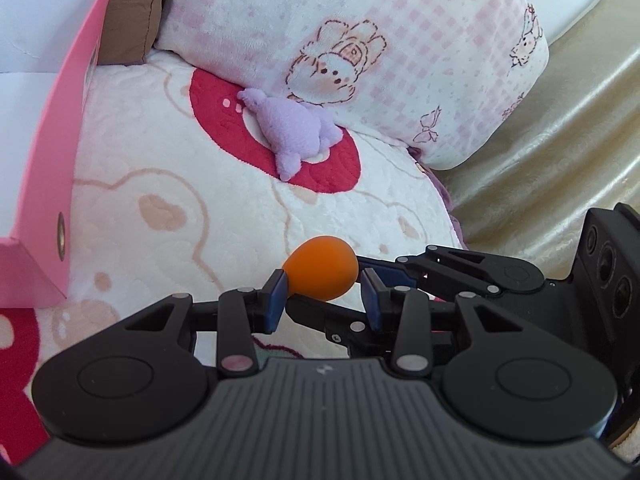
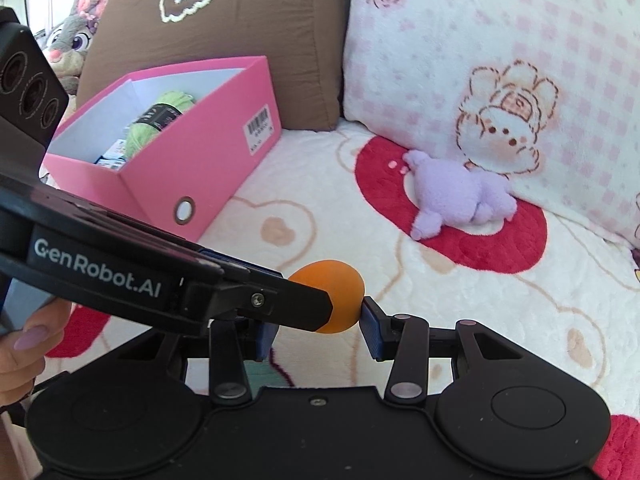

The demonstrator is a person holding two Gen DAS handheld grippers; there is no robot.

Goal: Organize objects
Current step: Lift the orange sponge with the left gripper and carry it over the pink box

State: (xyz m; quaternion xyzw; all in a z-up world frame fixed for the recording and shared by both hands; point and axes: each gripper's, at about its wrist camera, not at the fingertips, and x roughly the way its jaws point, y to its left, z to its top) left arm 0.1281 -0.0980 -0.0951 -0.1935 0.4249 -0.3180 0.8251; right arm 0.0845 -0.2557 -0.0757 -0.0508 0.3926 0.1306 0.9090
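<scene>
Pink open-topped cardboard box (image 2: pixel 200 152), green yarn skein (image 2: pixel 168 120) inside, is our landmark. Right of the box and nearer us, clear of the cream fleece blanket (image 2: pixel 320 208), sits the orange egg-shaped foam ball (image 1: pixel 320 272). The left gripper (image 1: pixel 324 292) pinches the ball, whose long axis runs roughly across its fingers. The right gripper (image 2: pixel 320 320) brackets the same ball: one finger touches it and the other is hidden, so we cannot tell its grip. The box lies leftward, and we judge the left hand nearer. Farthest right of the box is a lilac plush toy (image 2: pixel 460 196), untouched.
</scene>
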